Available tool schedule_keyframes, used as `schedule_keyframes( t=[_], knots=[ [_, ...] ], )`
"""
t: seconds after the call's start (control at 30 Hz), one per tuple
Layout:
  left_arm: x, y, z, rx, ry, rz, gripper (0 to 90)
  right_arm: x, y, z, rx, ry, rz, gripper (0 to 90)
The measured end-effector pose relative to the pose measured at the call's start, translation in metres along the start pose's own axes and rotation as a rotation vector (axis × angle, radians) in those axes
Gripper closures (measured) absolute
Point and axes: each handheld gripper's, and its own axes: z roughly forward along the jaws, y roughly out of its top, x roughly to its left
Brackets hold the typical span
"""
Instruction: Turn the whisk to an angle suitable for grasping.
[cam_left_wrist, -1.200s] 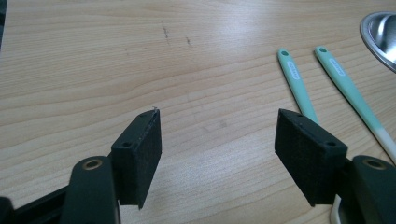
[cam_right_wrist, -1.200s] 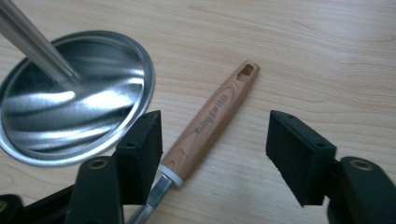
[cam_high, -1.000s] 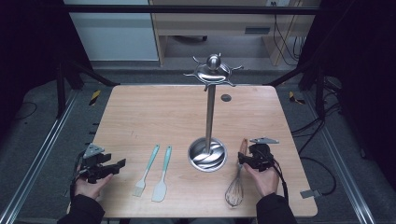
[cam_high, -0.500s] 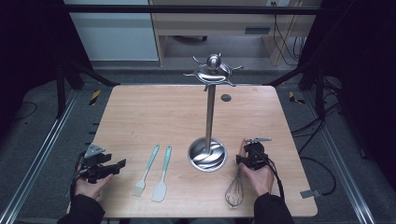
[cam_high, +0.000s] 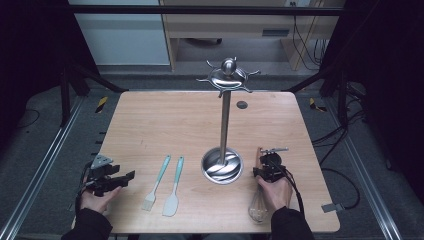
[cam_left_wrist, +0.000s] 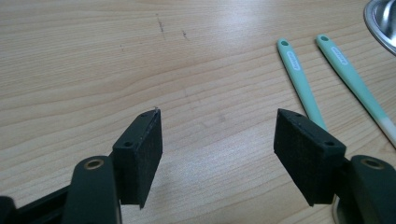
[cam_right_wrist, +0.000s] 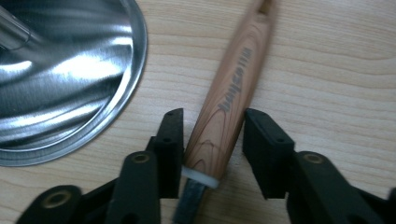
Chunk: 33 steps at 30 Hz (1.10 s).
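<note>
A whisk lies at the table's front right, its wire head (cam_high: 257, 210) near the edge and its wooden handle (cam_high: 259, 152) pointing away. My right gripper (cam_high: 267, 164) sits over that handle (cam_right_wrist: 233, 88). Its jaws have just been closing and now straddle the handle's lower end, the left pad (cam_right_wrist: 170, 140) against the wood, the right pad a sliver off it. The right gripper (cam_right_wrist: 212, 135) is still open. My left gripper (cam_high: 125, 178) rests at the front left, and in its own view it (cam_left_wrist: 217, 144) stands wide open over bare wood.
A steel utensil stand (cam_high: 222, 166) with a tall pole and hooked top (cam_high: 228, 77) stands just left of the whisk; its base (cam_right_wrist: 60, 79) nearly touches my right jaws. A teal-handled brush (cam_high: 156, 182) and spatula (cam_high: 174, 192) lie between the hands.
The right gripper's jaws have narrowed around the whisk handle and the hand has settled slightly onto it. The left gripper has stayed put.
</note>
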Motion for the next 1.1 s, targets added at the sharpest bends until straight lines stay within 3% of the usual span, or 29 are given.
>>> schedule_keyframes(
  t=[0.13, 0.33, 0.63, 0.83, 0.97, 1.0, 1.03, 1.1],
  knots=[
    [0.0, 0.0, 0.0, 0.002, 0.002, 0.002, 32.0, -0.002, 0.0, -0.002, 0.009, -0.005, -0.006, 65.8],
    [0.0, 0.0, 0.0, 0.002, -0.001, 0.0, 32.1, -0.005, 0.0, -0.004, 0.01, 0.01, 0.002, 63.1],
    [0.0, 0.0, 0.0, 0.008, 0.0, 0.004, 32.4, -0.005, 0.0, -0.001, 0.052, 0.006, 0.002, 66.1],
    [0.0, 0.0, 0.0, 0.008, -0.003, 0.005, 32.6, -0.01, -0.001, -0.003, 0.068, 0.04, -0.045, 68.0],
    [0.0, 0.0, 0.0, 0.01, -0.005, 0.005, 32.6, -0.012, -0.003, -0.004, 0.063, 0.047, -0.063, 66.6],
    [0.0, 0.0, 0.0, 0.011, -0.004, 0.007, 32.6, -0.012, -0.004, -0.005, 0.061, 0.046, -0.065, 62.4],
    [0.0, 0.0, 0.0, 0.011, -0.005, 0.008, 32.6, -0.012, -0.003, -0.007, 0.055, 0.042, -0.056, 58.3],
    [0.0, 0.0, 0.0, 0.012, -0.006, 0.008, 32.6, -0.013, -0.003, -0.011, 0.034, 0.047, -0.049, 58.9]
  ],
)
